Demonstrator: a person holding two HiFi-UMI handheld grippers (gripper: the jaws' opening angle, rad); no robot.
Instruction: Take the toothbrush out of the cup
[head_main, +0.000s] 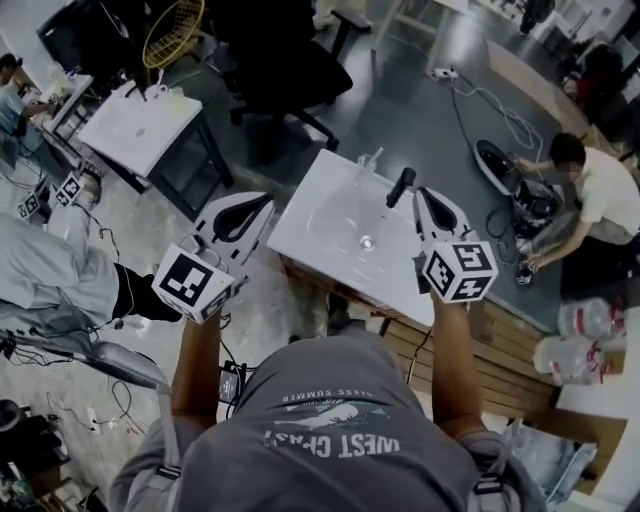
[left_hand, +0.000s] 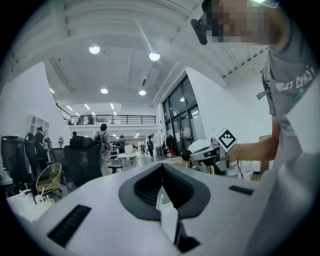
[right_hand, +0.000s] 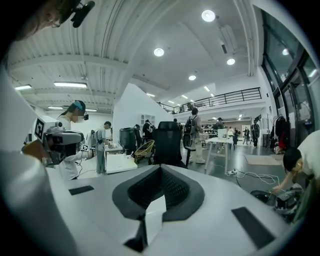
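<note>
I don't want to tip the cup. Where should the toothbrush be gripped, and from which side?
Grip the toothbrush handle where it sticks up above the clear cup, coming from the near side across the white table: the cup stands at its far edge, and likely only that part is free.

Bare tabletop (head_main: 320, 205) ahead — cup (head_main: 368, 165) at far edge, chair (head_main: 290, 70) beyond

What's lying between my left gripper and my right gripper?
Only the white table, with a small round thing on it, as the head view shows.
</note>
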